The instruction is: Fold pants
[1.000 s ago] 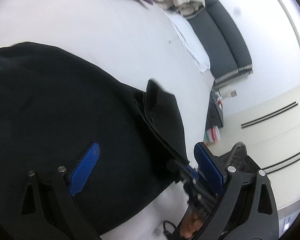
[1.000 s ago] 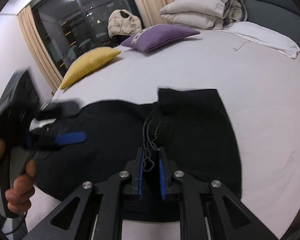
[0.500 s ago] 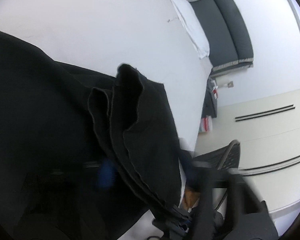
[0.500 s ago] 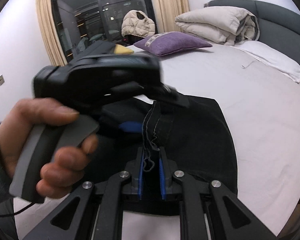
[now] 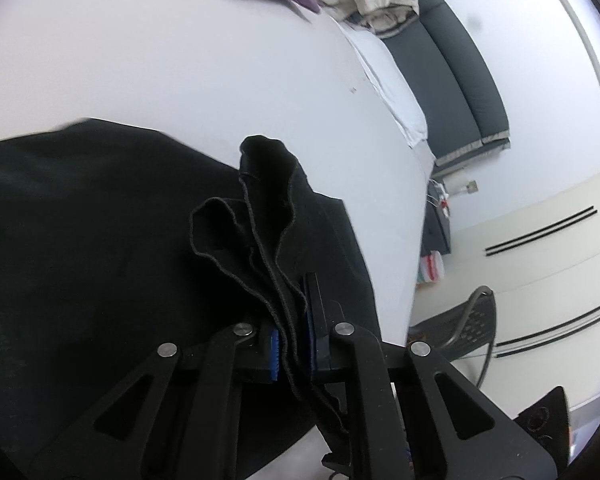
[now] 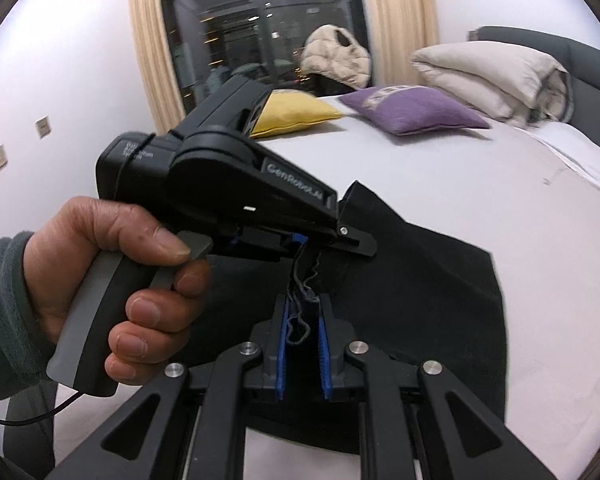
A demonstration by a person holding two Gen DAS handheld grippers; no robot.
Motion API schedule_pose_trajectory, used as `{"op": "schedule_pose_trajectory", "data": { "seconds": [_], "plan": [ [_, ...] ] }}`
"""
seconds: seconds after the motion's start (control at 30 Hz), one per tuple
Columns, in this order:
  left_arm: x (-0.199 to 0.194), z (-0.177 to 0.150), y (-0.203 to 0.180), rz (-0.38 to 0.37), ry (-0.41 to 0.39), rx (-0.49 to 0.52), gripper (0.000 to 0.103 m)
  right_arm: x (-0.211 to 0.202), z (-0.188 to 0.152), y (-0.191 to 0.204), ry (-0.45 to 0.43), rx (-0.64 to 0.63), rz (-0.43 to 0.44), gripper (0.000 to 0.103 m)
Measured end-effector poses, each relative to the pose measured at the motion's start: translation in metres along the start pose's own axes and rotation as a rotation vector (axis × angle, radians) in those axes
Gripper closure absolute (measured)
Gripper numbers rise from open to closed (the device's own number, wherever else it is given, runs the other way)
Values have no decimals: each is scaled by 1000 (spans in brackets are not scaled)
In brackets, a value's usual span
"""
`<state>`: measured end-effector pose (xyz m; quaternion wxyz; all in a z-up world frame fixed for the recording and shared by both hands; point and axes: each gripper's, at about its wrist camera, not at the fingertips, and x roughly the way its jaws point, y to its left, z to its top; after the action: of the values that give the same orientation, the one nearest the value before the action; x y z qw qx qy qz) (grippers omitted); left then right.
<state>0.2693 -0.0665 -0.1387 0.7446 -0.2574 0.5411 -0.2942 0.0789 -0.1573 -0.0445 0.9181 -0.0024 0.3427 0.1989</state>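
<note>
Bed [image 5: 180, 60]: white sheet, seen in both views, on which the rest is laid. Pants [image 5: 80, 240]: black, spread flat over the near part of the bed, with a bunched edge of several layers raised above the flat cloth. Duvet [image 6: 496, 72]: beige, folded, set at the head of the bed by the dark headboard [image 5: 452, 64]. Purple pillow [image 6: 412, 110] and yellow pillow [image 6: 292, 114]: laid side by side behind the pants, near the window. Left gripper [image 5: 291, 338]: held in a hand [image 6: 112, 276], its blue pads closed on the raised edge of the pants. Right gripper [image 6: 303, 344]: clamped on the same bunched edge just beside the left gripper, stitched hems being seen between its pads.
</note>
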Motion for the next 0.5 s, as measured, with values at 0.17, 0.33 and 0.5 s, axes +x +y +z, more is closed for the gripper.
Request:
{"op": "schedule_pose_trajectory", "data": {
  "seconds": [0.17,0.33,0.5],
  "plan": [
    [-32,-6,36,44,-25,-28,95,18,3,35,31,-44,44,88],
    [-55,-8,71,69,-43,-69,95,39,0,59,57,-52,78,88],
    [-45,-13,107,97,-17,-102,93,89,-16,67,211,-19,104,84]
  ]
}}
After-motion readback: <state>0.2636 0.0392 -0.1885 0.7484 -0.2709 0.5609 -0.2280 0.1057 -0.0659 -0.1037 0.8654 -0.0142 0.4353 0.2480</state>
